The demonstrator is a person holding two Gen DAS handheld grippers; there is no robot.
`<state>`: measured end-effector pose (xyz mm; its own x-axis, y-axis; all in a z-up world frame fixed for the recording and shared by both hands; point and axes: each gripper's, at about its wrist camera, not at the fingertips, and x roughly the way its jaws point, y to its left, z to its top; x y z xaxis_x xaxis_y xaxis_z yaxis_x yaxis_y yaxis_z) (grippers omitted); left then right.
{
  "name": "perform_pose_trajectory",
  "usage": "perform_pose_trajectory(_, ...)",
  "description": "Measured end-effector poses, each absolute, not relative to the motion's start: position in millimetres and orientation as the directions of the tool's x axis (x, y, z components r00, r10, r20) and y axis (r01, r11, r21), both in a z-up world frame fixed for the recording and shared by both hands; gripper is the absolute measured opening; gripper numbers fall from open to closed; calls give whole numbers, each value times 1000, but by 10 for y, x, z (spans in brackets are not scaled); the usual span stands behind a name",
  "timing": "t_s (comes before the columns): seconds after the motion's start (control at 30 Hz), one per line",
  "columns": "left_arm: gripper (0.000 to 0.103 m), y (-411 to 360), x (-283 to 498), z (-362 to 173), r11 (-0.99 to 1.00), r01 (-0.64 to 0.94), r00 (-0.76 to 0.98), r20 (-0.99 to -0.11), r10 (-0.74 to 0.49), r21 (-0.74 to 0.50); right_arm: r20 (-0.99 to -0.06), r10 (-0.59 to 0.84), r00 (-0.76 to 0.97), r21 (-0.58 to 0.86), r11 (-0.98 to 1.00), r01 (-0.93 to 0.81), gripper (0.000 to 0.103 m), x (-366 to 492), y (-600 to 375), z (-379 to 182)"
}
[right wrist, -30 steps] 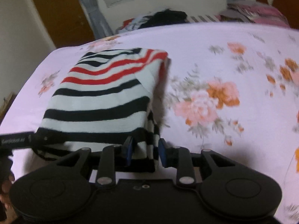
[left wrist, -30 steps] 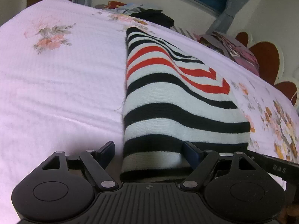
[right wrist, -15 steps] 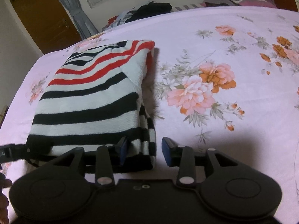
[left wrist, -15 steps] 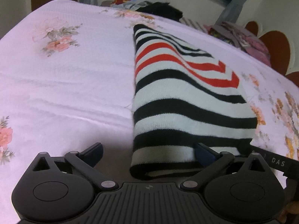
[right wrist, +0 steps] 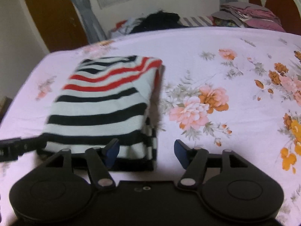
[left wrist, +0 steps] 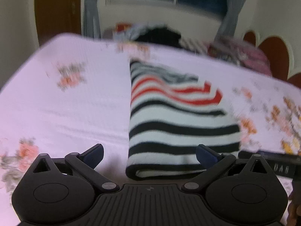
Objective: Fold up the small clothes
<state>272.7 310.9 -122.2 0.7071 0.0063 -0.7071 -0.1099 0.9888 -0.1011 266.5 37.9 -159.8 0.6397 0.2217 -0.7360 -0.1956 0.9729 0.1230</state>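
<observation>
A folded striped sweater [left wrist: 180,124], white with black and red stripes, lies flat on the pink floral bedsheet [left wrist: 65,103]. It also shows in the right wrist view [right wrist: 105,109]. My left gripper [left wrist: 149,153] is open, just in front of the sweater's near edge, holding nothing. My right gripper [right wrist: 146,149] is open at the sweater's near right corner, its left finger [right wrist: 112,149] over the hem, gripping nothing. The left wrist view is blurred by motion.
A heap of other clothes [right wrist: 158,20] lies at the far edge of the bed under a window. A stack of folded fabrics [right wrist: 248,15] sits at the far right by the headboard [right wrist: 280,3]. A wooden door [right wrist: 50,15] stands at left.
Both grippers have opened wider and pulled back and up from the sweater's near edge. The right gripper has let go of the hem. The sweater lies still.
</observation>
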Motion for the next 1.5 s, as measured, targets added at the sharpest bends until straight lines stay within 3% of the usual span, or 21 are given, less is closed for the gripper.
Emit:
perform_pose_trajectory(0.07, 103, 3070, 2518, -1044, 989, -108, 744, -668, 11, -104, -725, 251, 641, 134, 965, -226, 72, 2487, 342, -1482)
perform_pose_trajectory(0.2, 103, 3059, 2016, -753, 980, -117, 799, -602, -5, -163, -700, 317, 639, 158, 942, -294, 76, 2062, 253, -1230)
perform_pose_trajectory(0.33, 103, 3052, 1565, -542, 960, -148, 807, -590, -22, -239, -669, 369, 645, 168, 921, -353, 82, 1629, 179, -975)
perform_pose_trajectory(0.47, 103, 2796, 1133, -357, 976, -206, 800, -586, 131, -63, -639, 357, 682, 129, 923, -363, 88, 1170, 106, -725)
perform_pose_trajectory(0.6, 103, 2680, 681, -204, 978, -170, 816, -573, 73, -117, -602, 376, 705, 115, 914, -389, 90, 680, 4, -506)
perform_pose_trajectory(0.73, 103, 2506, 233, -83, 973, -215, 828, -545, 134, -87, -562, 387, 731, 102, 909, -403, 92, 262, -101, -313)
perform_pose_trajectory(0.93, 103, 2376, -190, -41, 968, -242, 803, -573, 165, -61, -516, 352, 781, 67, 925, -373, 93, -137, -190, -116)
perform_pose_trajectory(1.17, 103, 2391, -495, 58, 963, -259, 809, -562, 175, -73, -421, 247, 873, -78, 949, -306, 94, -544, -123, 30)
perform_pose_trajectory(1.5, 103, 2401, -639, 192, 966, -254, 821, -539, 190, -47, -391, 258, 883, -42, 954, -297, 95, -611, -166, 47)
